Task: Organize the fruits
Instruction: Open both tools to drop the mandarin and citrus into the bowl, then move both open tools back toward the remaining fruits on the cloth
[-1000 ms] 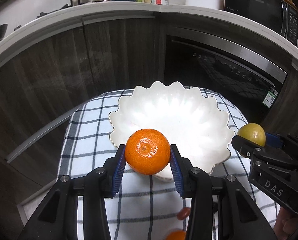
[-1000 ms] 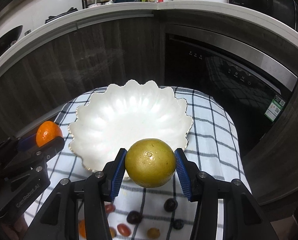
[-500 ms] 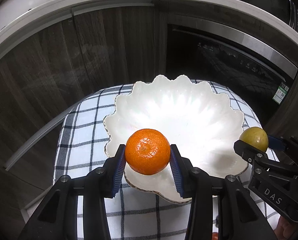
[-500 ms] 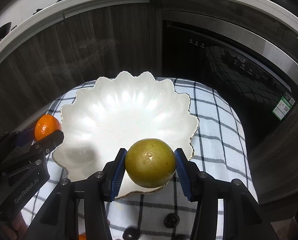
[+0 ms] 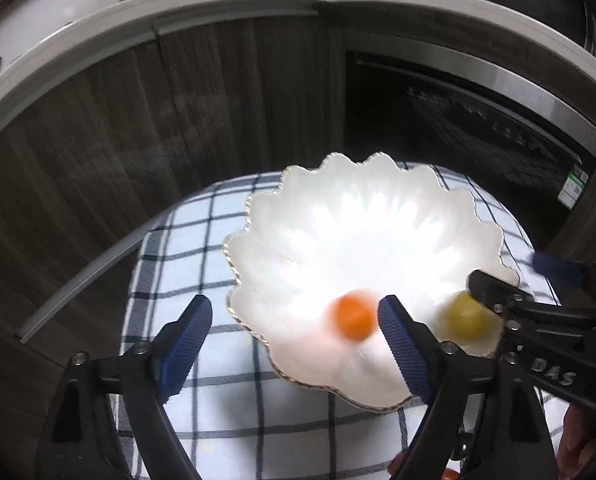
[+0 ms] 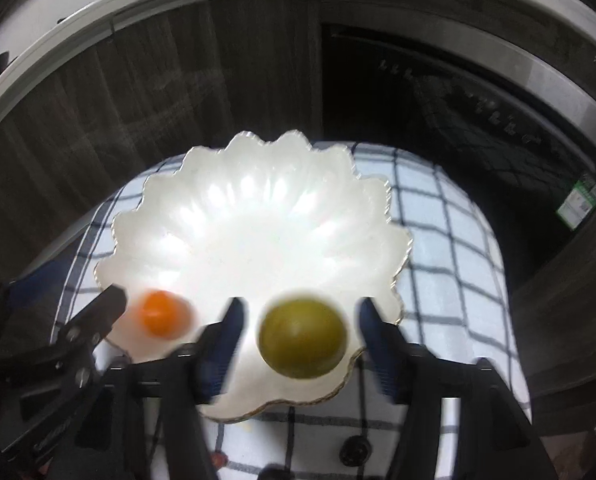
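Bowl: a wide white scalloped bowl with a thin gold rim (image 5: 381, 184) (image 6: 393, 236) sits on the surface just ahead of both pairs of tongs.
Bowl contents: two fruits, both motion-blurred, near the bowl's closer edge.
Orange fruit: a small round orange mandarin (image 5: 353, 314) (image 6: 162, 313) lies inside the bowl, just beside the inner face of the left tongs' right finger and not gripped.
Green fruit: a round yellow-green citrus fruit (image 5: 466, 316) (image 6: 302, 338) lies inside the bowl between the right tongs' fingers, with a gap showing on each side.
Left tongs: the black left tongs with blue ribbed pads (image 5: 294, 348) (image 6: 98, 312) are spread wide and hold nothing; their left finger is over the cloth, their right finger over the bowl.
Right tongs: the black right tongs with blue pads (image 6: 299, 350) (image 5: 497, 300) are spread apart, wider than the green fruit, gripping nothing.
Surface: a white cloth with a dark blue check (image 5: 186, 248) (image 6: 449, 240) covers the surface under the bowl.
Loose items: a few small dark and red round fruits (image 6: 351, 449) lie on the cloth below the right tongs, outside the bowl.
Background: dark wood-grain cabinet doors (image 5: 138, 128) stand beyond the tongs.
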{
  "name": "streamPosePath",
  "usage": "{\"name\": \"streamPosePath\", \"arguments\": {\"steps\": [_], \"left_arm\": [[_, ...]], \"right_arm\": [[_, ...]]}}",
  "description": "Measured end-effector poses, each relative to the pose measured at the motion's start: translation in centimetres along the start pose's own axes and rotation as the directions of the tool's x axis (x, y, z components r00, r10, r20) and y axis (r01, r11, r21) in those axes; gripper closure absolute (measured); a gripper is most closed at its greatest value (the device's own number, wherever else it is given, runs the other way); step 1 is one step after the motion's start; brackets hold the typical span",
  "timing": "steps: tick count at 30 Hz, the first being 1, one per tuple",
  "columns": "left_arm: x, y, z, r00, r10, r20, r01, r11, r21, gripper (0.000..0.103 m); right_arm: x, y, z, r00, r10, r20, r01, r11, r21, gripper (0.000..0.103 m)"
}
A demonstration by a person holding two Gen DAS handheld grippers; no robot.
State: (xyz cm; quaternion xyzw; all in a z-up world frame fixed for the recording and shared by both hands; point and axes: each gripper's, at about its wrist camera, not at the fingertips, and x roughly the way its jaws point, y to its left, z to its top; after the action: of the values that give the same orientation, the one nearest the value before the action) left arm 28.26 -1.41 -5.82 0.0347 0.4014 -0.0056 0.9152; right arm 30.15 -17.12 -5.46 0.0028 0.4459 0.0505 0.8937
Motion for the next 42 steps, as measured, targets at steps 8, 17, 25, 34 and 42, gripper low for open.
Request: {"name": "streamPosePath", "arguments": {"steps": [8, 17, 25, 34, 42], "left_arm": [[-0.2, 1.1, -0.1, 1.0, 0.014, -0.017, -0.015, 0.998, -0.059, 0.007], [-1.8, 1.3, -0.1, 1.0, 0.025, 0.004, -0.024, 0.995, -0.093, 0.002], [-3.8, 0.8, -0.6, 0.999, 0.036, 0.038, -0.033, 0.996, -0.079, 0.002], [-6.6, 0.2, -1.9, 0.997, 0.039, 0.073, -0.033, 0.995, -0.092, 0.002], [-8.4, -0.7, -3.8, 0.997, 0.035, 0.076, -0.028, 0.996, -0.083, 0.002]], "right_arm": [[-1.8, -0.4, 0.9, 0.996, -0.061, 0.06, 0.061, 0.998, 0.008, 0.013], [-2.9, -0.5, 0.9, 0.994, -0.064, 0.093, 0.062, 0.998, 0.014, 0.013], [-5.1, -1.1, 0.2, 0.988, -0.063, 0.138, 0.061, 0.998, 0.018, 0.013], [-7.7, -1.9, -1.3, 0.981, -0.065, 0.181, 0.063, 0.998, 0.019, 0.013], [-9.5, -2.3, -3.5, 0.98, -0.051, 0.195, 0.049, 0.999, 0.014, 0.013]]}}
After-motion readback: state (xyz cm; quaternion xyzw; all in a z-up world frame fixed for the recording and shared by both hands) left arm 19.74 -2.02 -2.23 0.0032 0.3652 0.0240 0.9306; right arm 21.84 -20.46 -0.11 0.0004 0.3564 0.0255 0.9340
